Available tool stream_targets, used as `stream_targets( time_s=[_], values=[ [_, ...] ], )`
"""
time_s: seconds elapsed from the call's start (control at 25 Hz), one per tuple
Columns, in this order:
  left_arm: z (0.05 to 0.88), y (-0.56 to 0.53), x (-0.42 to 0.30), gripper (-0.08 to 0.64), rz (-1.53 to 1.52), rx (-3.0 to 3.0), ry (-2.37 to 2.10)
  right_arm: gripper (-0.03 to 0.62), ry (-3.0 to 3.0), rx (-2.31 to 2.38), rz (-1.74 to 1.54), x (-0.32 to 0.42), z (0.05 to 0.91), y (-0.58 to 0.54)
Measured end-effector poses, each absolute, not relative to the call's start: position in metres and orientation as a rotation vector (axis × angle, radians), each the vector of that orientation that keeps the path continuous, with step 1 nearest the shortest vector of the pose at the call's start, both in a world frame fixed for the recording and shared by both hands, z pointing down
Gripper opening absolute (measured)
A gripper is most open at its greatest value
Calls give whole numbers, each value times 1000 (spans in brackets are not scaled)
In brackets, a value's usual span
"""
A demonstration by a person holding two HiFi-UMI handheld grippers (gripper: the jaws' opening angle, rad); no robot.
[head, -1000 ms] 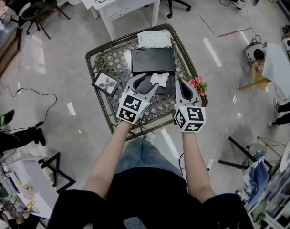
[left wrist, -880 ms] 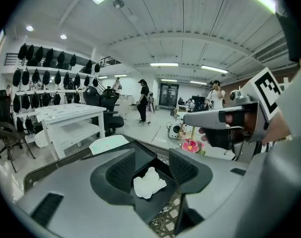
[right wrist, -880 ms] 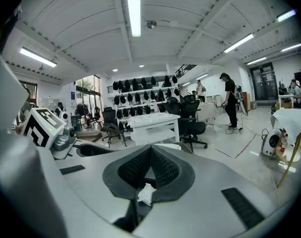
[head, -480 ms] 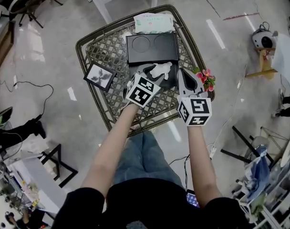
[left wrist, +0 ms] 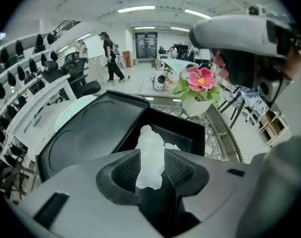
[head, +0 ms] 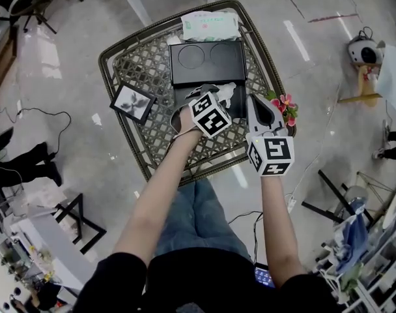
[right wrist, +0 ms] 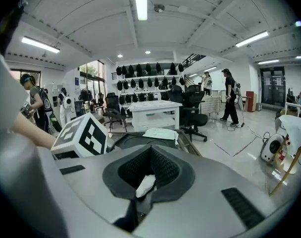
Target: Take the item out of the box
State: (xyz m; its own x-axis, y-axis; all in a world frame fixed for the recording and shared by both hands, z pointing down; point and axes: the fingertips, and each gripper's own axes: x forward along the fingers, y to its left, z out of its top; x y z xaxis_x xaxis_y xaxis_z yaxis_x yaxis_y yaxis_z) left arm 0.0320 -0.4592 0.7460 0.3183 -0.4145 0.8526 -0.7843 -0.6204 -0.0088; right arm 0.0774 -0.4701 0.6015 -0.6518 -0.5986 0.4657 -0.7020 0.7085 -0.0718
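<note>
CHANGE: left tool [head: 208,96] has swung in over box [left wrist: 192,130] on worktop [head: 142,70] | JAWS: closing onto white item [left wrist: 149,138] (not yet lifted, inside box) | right tool [right wrist: 149,155]: pinched together on white scrap [right wrist: 144,185] | NEXT: lift, likely

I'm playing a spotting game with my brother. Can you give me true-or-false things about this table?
The flowers are pink. True.
The black box is shut. False: its lid lies open behind it.
The picture frame is inside the box. False: it lies on the table, left of the box.
The white item is between the left gripper's fingers. True; they are closing on it.
</note>
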Motion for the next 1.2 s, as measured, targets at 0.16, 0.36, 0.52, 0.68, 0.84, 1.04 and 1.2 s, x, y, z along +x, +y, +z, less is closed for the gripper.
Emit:
stream_targets(
  time_s=[0.16,0.36,0.52,0.68,0.84,1.04,1.2],
  values=[
    [759,-460,34,150,1369,2179,-1000,5,-2500,1001,342,80,604,-471],
    [769,-460,34,141,1561,2226,-905,4,-2495,999,352,82,608,-471],
    [773,-458,38,110,1708,2274,-819,5,-2491,1001,357,84,610,-471],
    [775,-457,40,72,1759,2300,-800,5,-2486,1011,361,86,610,-470],
    [775,-459,36,34,1714,2305,-826,5,-2483,1013,363,84,611,-469],
    [773,-456,37,21,1726,2331,-778,5,-2483,1019,363,83,610,-467],
    [766,-450,41,20,1709,2373,-743,5,-2486,1026,354,82,604,-467]
  ],
)
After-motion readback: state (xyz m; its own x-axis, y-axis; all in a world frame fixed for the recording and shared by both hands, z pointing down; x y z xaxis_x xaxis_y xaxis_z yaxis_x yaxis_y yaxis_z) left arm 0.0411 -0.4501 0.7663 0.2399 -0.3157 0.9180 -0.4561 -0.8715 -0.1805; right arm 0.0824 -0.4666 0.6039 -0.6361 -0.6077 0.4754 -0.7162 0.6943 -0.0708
